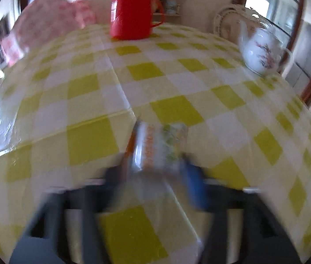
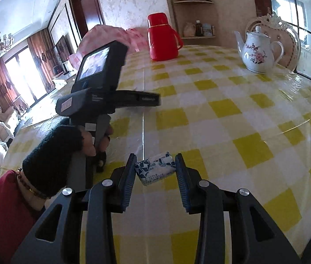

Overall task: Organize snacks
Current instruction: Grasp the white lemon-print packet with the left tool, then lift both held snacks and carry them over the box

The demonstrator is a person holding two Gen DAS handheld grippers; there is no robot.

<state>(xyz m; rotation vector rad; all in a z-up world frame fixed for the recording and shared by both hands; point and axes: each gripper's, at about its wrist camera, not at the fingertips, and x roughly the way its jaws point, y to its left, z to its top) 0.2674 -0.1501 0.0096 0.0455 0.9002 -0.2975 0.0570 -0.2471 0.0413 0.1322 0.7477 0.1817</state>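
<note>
In the left wrist view, my left gripper (image 1: 155, 165) is shut on a white snack packet with orange and green print (image 1: 159, 147), held above the yellow checked tablecloth (image 1: 89, 136); the view is blurred by motion. In the right wrist view, my right gripper (image 2: 155, 167) is shut on a small blue-and-white patterned snack packet (image 2: 155, 169), just above the tablecloth (image 2: 243, 132). The left gripper's body (image 2: 102, 92), held by a black-sleeved hand, shows up and to the left of it; its fingertips are hidden there.
A red thermos jug (image 2: 163, 37) stands at the far side of the table. A white flowered teapot (image 2: 258, 52) stands at the far right near the edge. A pink checked bag (image 2: 111, 35) lies at the far left. A white chair (image 2: 287, 41) stands behind the teapot.
</note>
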